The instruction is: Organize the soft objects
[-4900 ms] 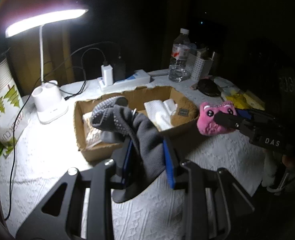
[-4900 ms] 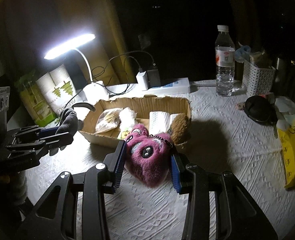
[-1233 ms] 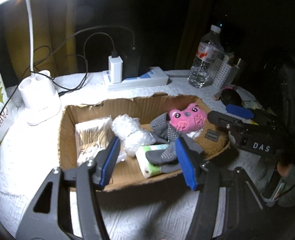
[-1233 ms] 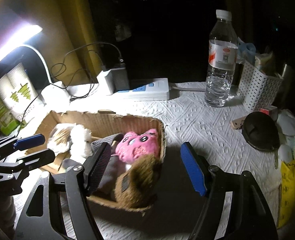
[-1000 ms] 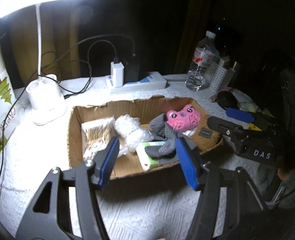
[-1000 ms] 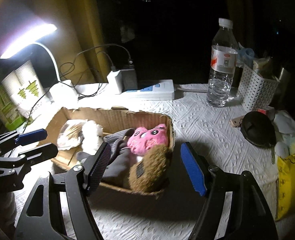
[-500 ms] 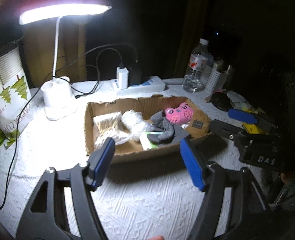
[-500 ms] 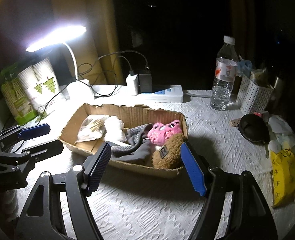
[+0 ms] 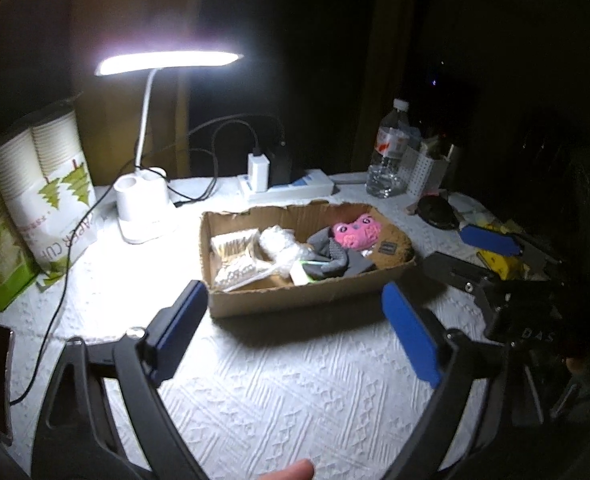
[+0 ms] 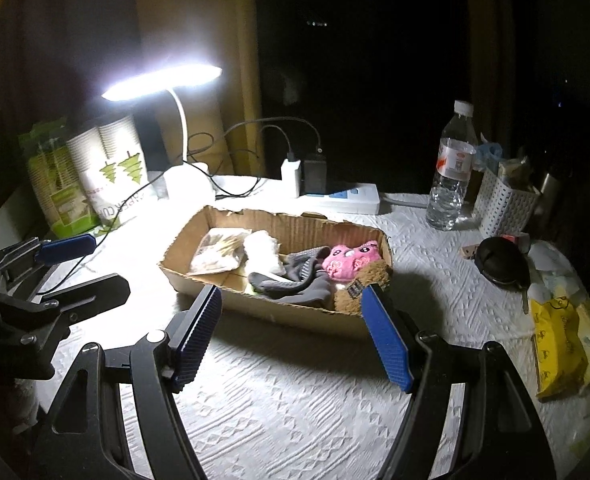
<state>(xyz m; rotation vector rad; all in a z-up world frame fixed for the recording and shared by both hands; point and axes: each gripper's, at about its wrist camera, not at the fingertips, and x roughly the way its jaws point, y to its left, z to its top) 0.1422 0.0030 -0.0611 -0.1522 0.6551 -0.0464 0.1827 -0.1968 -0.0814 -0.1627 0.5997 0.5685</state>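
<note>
With the grey knitted sock (image 10: 295, 280) and the pink plush toy (image 10: 349, 261) lying inside the shallow brown cardboard box (image 10: 295, 312), the empty left gripper (image 9: 295, 328), its jaws opening, and the wide-open empty right gripper (image 10: 291, 332) should retreat clear of its rim.

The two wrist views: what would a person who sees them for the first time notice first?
The lit desk lamp at the back left glares over a dark room. Below it, in the middle of the white tablecloth, a cardboard box holds a pink plush toy, a grey sock and a brown plush. Both tools, empty, frame the box.
</note>
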